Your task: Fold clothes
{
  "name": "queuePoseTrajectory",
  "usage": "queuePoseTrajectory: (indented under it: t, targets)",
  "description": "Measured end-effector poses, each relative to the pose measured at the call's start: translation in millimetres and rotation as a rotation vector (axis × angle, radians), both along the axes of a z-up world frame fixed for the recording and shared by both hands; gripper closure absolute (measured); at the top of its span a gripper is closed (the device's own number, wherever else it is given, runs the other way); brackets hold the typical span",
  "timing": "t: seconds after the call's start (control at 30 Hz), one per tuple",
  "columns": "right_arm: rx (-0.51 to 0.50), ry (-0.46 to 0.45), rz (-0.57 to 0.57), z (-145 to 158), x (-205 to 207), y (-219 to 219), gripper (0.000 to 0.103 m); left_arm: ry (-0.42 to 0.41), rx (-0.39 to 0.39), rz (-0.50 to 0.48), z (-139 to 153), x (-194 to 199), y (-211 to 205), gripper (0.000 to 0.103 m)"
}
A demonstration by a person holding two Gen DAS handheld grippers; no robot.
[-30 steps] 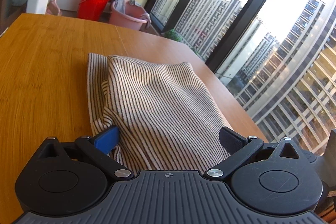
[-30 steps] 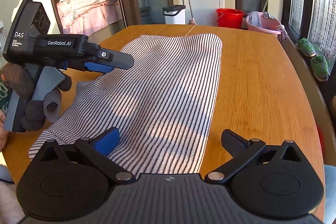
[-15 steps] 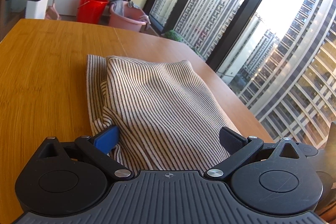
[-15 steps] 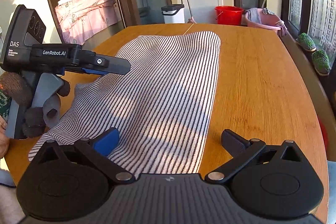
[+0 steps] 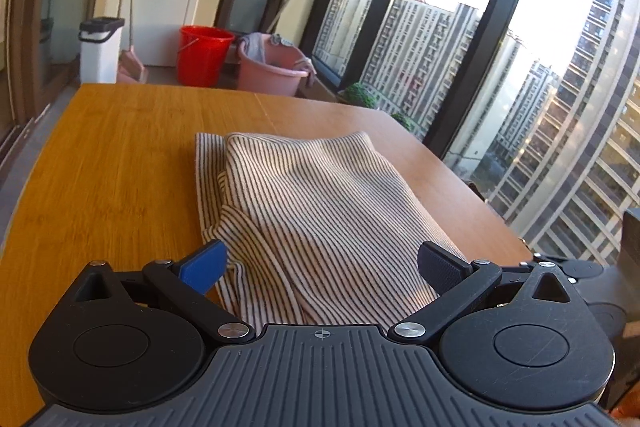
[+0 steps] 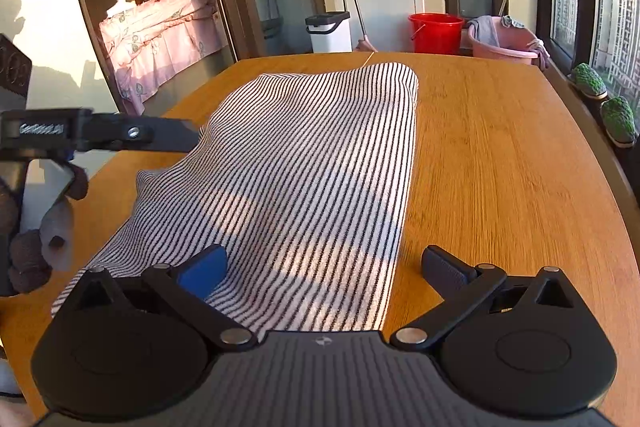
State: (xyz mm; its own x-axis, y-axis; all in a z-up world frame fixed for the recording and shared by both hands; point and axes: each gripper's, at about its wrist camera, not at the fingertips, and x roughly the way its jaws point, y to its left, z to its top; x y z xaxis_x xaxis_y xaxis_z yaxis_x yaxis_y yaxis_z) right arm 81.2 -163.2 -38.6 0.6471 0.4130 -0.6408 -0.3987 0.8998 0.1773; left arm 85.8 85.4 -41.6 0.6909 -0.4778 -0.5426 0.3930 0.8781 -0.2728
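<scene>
A striped cloth point(image 6: 304, 167) lies on a wooden table point(image 6: 500, 167). It fills the middle of the right wrist picture, from the bottom up to the far end of the table. In the left wrist picture the striped cloth point(image 5: 320, 211) sits in the middle too, with a fold along its left side.

The right gripper point(image 6: 322, 267) is at the bottom of its picture. Its jaws are wide apart, with nothing between them but the cloth lying below. The blue finger is over the cloth and the black finger is over bare wood.

The left gripper point(image 5: 322, 263) is at the bottom of its own picture. Its jaws are wide apart as well, and the near end of the cloth lies between them. In the right wrist picture the left gripper point(image 6: 176, 137) pokes in from the left edge, and its tip is at the cloth's left edge.

At the top of the pictures stand a red bucket point(image 6: 435, 33), a pink tub point(image 6: 502, 45) and a white bin point(image 6: 329, 31). Tall buildings point(image 5: 560, 131) show through the window on the right.
</scene>
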Motion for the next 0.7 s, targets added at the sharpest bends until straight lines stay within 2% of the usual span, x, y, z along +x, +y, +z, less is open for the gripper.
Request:
queuePoseTrajectory:
  t: [0.13, 0.2, 0.37, 0.53, 0.63, 0.7]
  targets:
    - [0.010, -0.001, -0.002, 0.1, -0.3, -1.4, 0.000, -0.015, 0.101, -0.167, 5.1, -40.4, -16.4, 0.000]
    - [0.018, -0.001, -0.004, 0.2, -0.2, -2.7, 0.000, -0.009, 0.152, -0.210, 2.3, -54.5, -21.8, 0.000]
    - [0.029, 0.000, -0.006, 1.2, -3.1, -0.4, 0.000, 0.043, 0.253, -0.147, -13.3, -57.0, -23.7, 0.000]
    - [0.027, 0.004, 0.010, 1.5, -2.5, 0.0, 0.000, 0.070, 0.247, -0.124, -25.7, -52.0, -23.9, 0.000]
    - [0.027, 0.006, 0.017, 1.8, -2.7, 0.1, 0.000, 0.052, 0.258, -0.111, -21.6, -55.0, -13.2, 0.000]
    - [0.063, 0.005, 0.024, 2.6, -5.5, -5.0, 0.000, 0.031, 0.263, -0.082, -14.4, -56.8, -6.4, 0.000]
